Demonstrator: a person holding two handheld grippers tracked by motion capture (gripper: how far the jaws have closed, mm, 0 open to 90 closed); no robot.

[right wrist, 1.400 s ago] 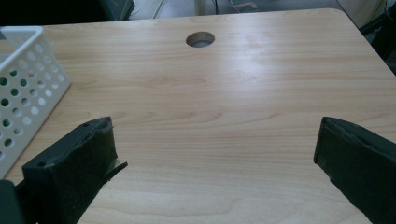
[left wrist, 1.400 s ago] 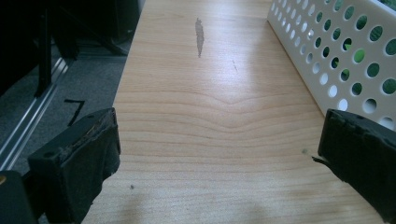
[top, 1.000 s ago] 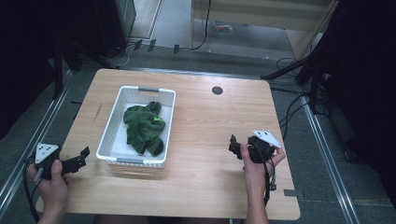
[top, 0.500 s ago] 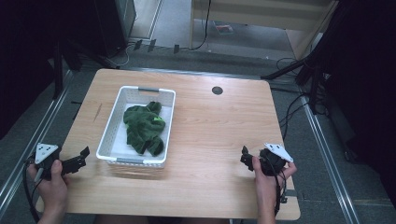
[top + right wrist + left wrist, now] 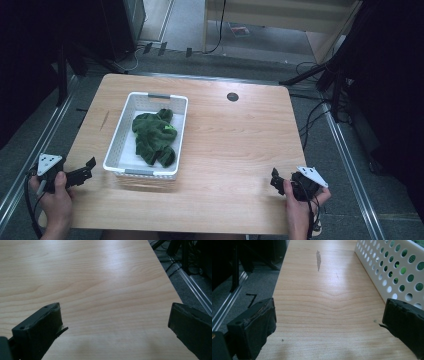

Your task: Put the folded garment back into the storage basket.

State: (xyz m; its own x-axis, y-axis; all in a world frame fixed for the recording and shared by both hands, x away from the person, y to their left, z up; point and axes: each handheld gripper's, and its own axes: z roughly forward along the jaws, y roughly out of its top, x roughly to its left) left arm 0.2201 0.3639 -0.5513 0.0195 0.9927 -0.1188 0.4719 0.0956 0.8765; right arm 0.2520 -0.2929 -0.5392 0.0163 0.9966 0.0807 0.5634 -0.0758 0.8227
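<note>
The left gripper (image 5: 89, 167) was held with its black jaws spread wide, and nothing was pinched between them. In the left gripper view their tips were cut off at the bottom edge. The right gripper (image 5: 274, 180) was also spread wide and empty, low over bare wood near the table's 5 o'clock corner.

The white basket (image 5: 120, 145) was seen at 2 o'clock from the left gripper, just beside it. Its plastic wall was full of round holes. A soft, crumpled green cloth (image 5: 154, 137) was lying inside, and its lower folds were hidden by the wall. The table (image 5: 235, 135) was made of smooth pale wood, with a dark streak (image 5: 318, 260).
</note>
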